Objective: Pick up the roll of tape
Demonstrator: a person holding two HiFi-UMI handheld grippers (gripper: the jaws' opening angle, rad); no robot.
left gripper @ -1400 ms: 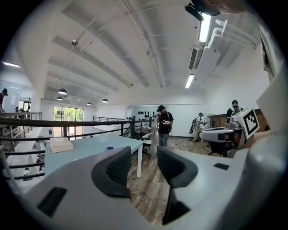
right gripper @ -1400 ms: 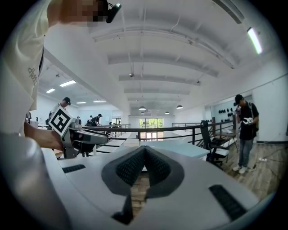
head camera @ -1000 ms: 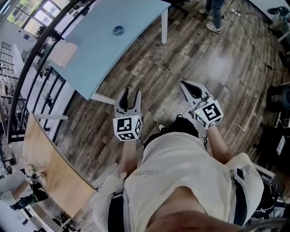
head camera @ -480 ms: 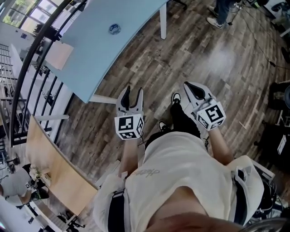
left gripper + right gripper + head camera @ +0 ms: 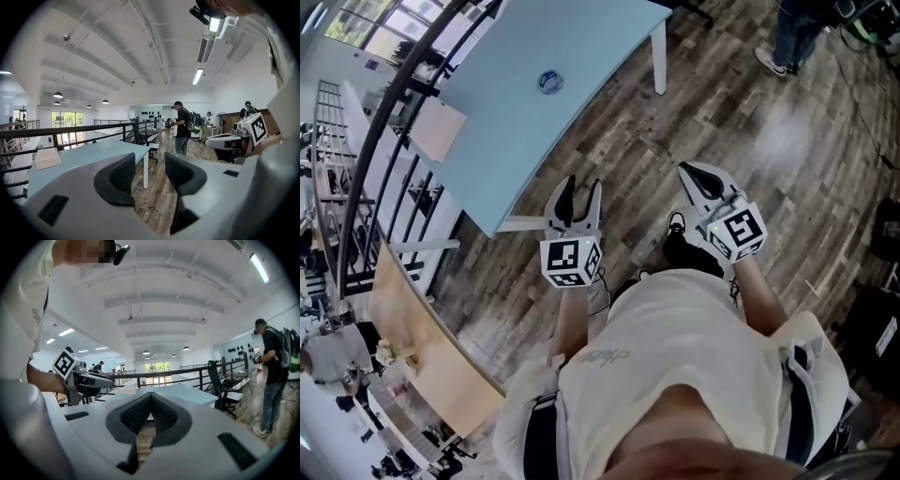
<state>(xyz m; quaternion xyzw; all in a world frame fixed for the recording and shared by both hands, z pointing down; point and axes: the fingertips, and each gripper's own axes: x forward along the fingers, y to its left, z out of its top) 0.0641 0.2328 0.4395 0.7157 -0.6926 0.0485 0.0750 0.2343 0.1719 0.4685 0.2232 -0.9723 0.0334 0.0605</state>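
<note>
The roll of tape (image 5: 549,82) is sitting flat on the pale blue worktop (image 5: 600,37), out on a bare stretch with nothing crowding it. It's well apart from both tools, which are being held over the wooden floor (image 5: 722,103).

Nothing is being gripped right now. The left tool (image 5: 581,186) is being carried with its jaws spread apart and empty, pointing roughly toward the worktop. The right tool (image 5: 686,171) is being held with its jaws pressed together on nothing.

Going by that, the left one is probably being readied for the grab. What's being called for is getting closer first, then coming down from above with one jaw through the roll's hole and the other outside its wall. Skimming in sideways is asking for the roll to get shoved away.
</note>
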